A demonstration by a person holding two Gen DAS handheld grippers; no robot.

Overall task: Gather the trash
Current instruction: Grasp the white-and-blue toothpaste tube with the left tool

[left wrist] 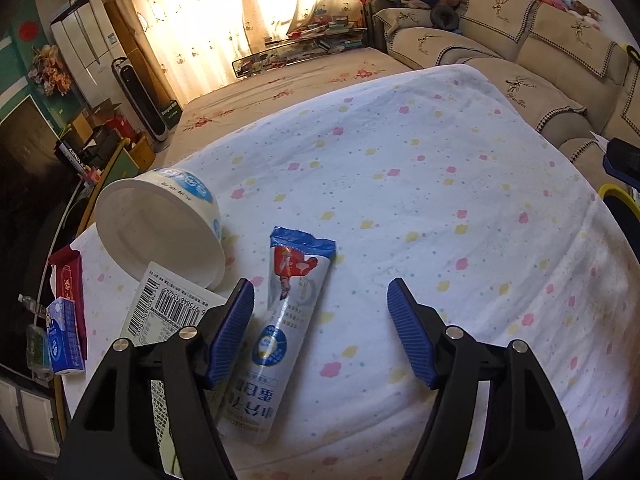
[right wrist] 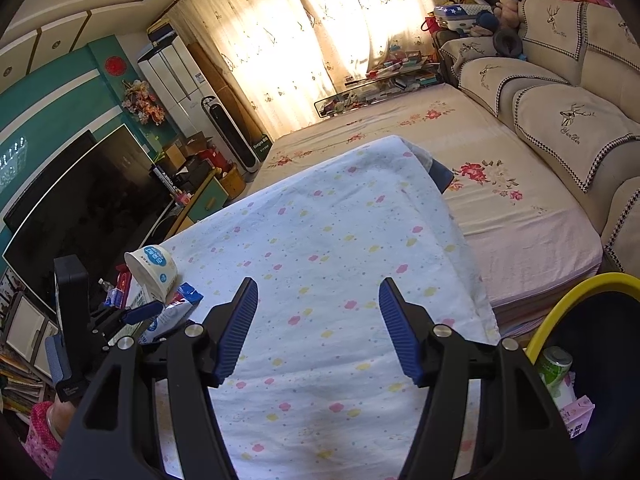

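A white and blue snack pouch (left wrist: 289,320) lies flat on the flower-print cloth (left wrist: 420,200). My left gripper (left wrist: 320,320) hovers open over it, and the pouch sits just inside the left finger without being pressed. A white tub (left wrist: 160,228) lies on its side behind it, partly resting on a flat barcode package (left wrist: 168,312). In the right wrist view my right gripper (right wrist: 318,328) is open above bare cloth (right wrist: 340,240), with nothing between its fingers. The tub (right wrist: 154,266), the pouch (right wrist: 172,314) and the left gripper (right wrist: 146,312) appear at its left.
A dark bin with a yellow rim (right wrist: 560,308) stands at the right, holding a green can (right wrist: 554,364) and a pink packet (right wrist: 576,416). A blue tissue pack (left wrist: 64,340) and a red box (left wrist: 68,280) sit at the cloth's left edge. A sofa (right wrist: 560,120) lies beyond.
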